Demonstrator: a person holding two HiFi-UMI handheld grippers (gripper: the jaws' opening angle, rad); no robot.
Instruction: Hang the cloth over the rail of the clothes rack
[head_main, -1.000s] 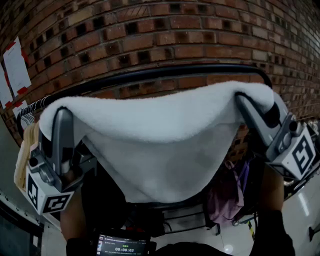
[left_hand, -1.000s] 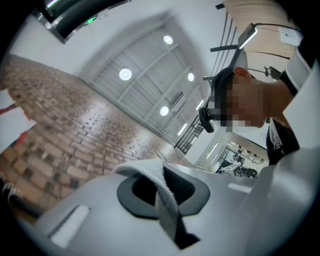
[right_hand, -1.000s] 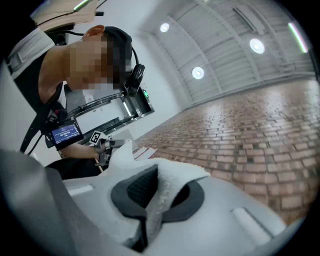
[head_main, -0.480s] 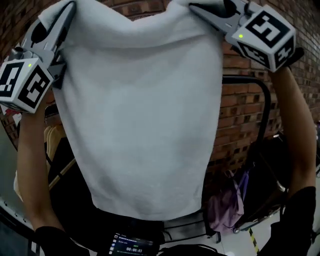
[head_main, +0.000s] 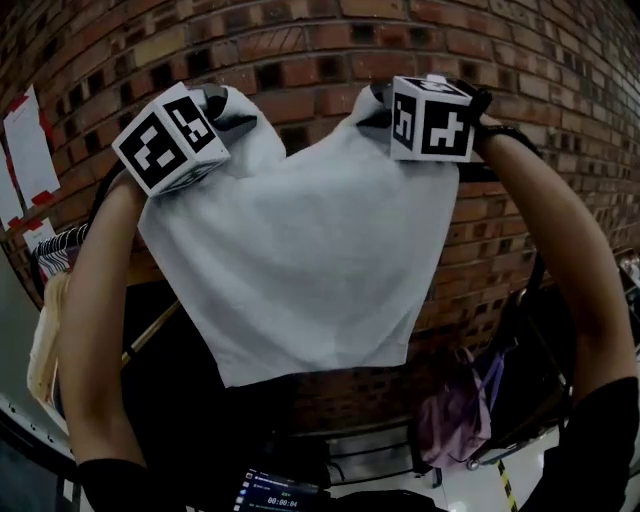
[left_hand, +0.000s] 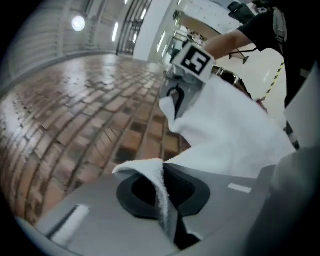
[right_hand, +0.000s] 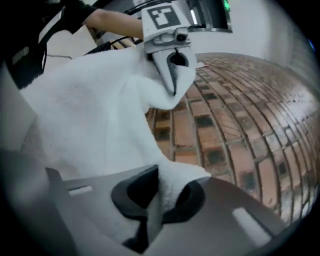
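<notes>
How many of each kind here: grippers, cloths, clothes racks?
Grippers: 2 (left gripper, right gripper, each shut on a corner of the cloth)
White cloth: 1
Clothes rack: 1
Total: 4
</notes>
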